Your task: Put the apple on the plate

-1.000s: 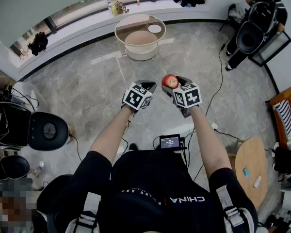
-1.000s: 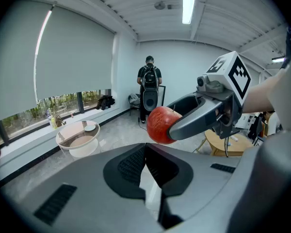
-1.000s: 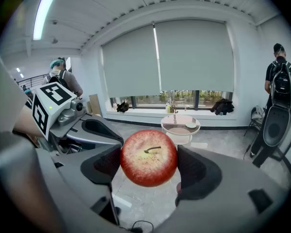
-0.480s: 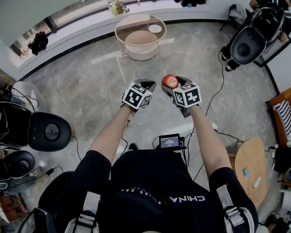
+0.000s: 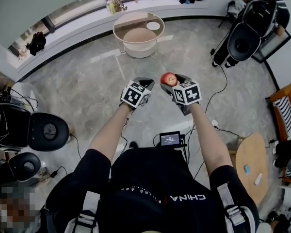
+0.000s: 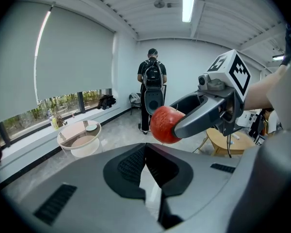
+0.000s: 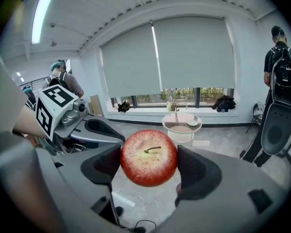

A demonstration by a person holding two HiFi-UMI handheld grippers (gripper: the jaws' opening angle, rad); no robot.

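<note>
A red apple [image 5: 169, 78] is held in the air over the floor, with my right gripper [image 5: 171, 83] shut on it. In the right gripper view the apple [image 7: 148, 157] sits stem up between the two black pads [image 7: 196, 171]. My left gripper [image 5: 146, 83] hovers just left of it at the same height, shut and empty; its own view shows the jaws together [image 6: 146, 161] and the apple [image 6: 166, 124] ahead to the right. A small white plate [image 5: 153, 26] lies on the round glass table [image 5: 121, 35] some way ahead across the floor.
A window ledge [image 5: 82, 21] with bottles curves behind the table. A person with a backpack rig [image 5: 247, 30] stands at the back right. Black round-based equipment [image 5: 46, 130] sits at the left. A wooden side table [image 5: 252, 166] is at the right, and cables trail over the marble floor.
Both grippers and the apple keep the same pose. The head view has shifted slightly, and the person at the back right has moved a little to the left.
</note>
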